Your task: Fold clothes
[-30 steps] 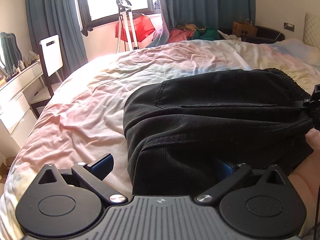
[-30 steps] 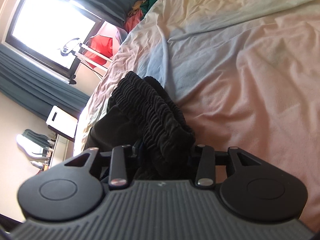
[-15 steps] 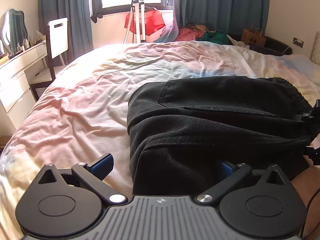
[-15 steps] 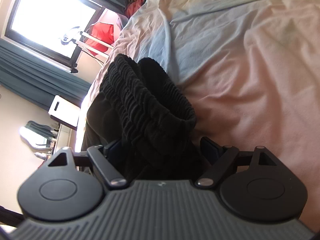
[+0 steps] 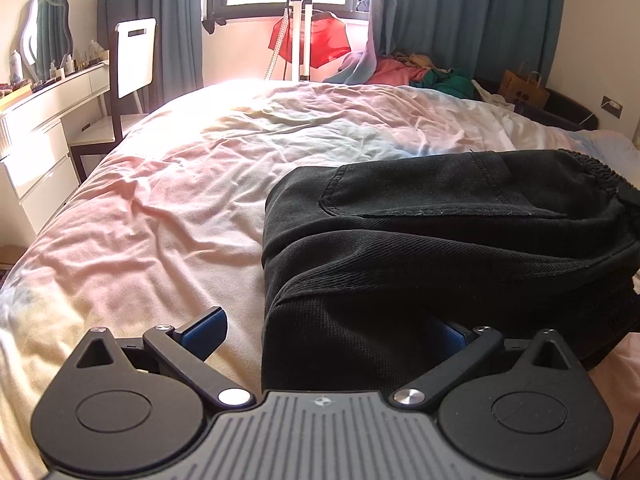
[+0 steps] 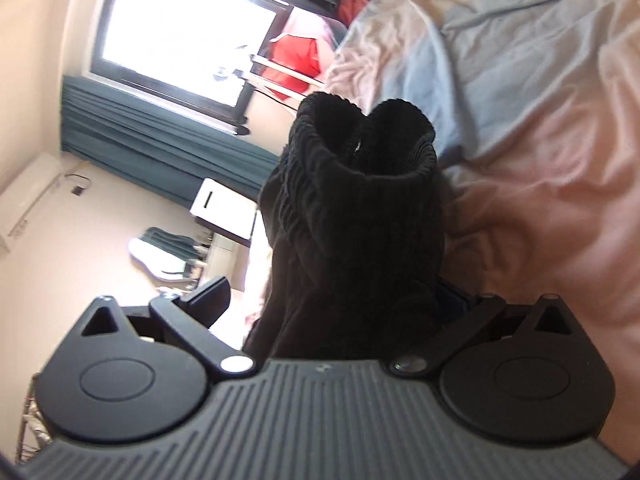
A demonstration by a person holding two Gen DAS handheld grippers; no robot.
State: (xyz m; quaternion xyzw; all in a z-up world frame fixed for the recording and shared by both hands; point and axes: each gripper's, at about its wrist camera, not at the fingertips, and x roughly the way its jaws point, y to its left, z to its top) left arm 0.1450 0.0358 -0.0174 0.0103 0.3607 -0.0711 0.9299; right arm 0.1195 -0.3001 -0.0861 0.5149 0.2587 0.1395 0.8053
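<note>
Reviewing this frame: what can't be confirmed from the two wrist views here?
- Left wrist view: one finger of the left tool is buried behind the black garment, so contact there is unreadable.
- Right wrist view: the garment's ribbed waistband hides one pad of the right tool.
- Garment's far right side: cut off by the frame edge.
- Dresser items: too small.

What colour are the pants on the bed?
Black. The pants show best in the left wrist view, folded on the pastel bedsheet.
</note>
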